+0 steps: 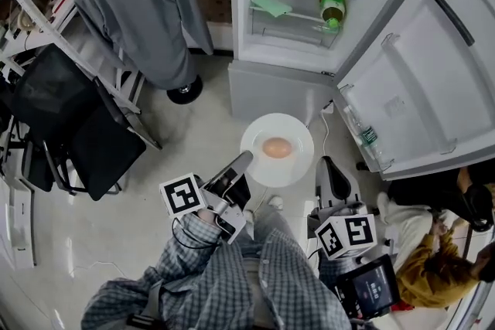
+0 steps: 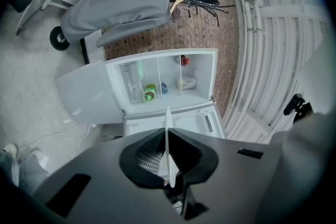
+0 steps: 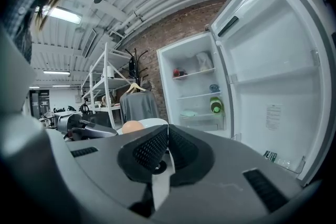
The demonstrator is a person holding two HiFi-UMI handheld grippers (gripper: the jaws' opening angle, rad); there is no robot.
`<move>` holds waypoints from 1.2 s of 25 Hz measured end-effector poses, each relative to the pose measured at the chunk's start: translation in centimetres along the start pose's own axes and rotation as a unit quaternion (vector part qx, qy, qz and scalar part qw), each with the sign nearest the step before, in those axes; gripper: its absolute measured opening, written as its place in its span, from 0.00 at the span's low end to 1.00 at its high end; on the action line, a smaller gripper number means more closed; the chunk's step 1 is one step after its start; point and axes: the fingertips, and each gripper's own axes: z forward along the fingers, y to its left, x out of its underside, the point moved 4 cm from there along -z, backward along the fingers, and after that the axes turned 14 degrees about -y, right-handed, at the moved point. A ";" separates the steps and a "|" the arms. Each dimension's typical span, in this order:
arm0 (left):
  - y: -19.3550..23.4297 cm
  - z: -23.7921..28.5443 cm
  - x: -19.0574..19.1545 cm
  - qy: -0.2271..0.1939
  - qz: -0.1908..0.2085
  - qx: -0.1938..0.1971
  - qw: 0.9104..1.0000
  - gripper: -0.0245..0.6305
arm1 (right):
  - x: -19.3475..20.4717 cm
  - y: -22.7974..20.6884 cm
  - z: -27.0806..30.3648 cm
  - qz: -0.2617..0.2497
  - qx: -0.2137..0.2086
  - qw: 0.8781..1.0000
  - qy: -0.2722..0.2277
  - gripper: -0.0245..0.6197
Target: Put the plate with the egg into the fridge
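**Plate with egg held in front of the open fridge**

The left gripper is closed on the rim of the plate. The plate looks level above the floor, just before the fridge, with the egg near its middle. The right gripper is closed and holds nothing. To do this step well, I would keep the plate flat so the egg cannot roll, move slowly, and aim for a free part of a shelf, away from the green bottle.
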 end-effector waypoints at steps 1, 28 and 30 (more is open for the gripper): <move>0.2 0.3 -0.1 -0.002 0.002 -0.001 1.000 0.07 | 0.0 -0.2 0.3 0.000 -0.002 1.000 0.000 0.05; -0.7 15.7 1.7 -0.075 0.022 -0.010 0.997 0.07 | -4.7 -13.0 11.2 -0.045 -0.091 0.994 -0.030 0.05; -0.6 16.4 2.0 -0.076 0.021 -0.014 0.997 0.07 | -4.3 -13.8 11.6 -0.041 -0.092 0.995 -0.025 0.05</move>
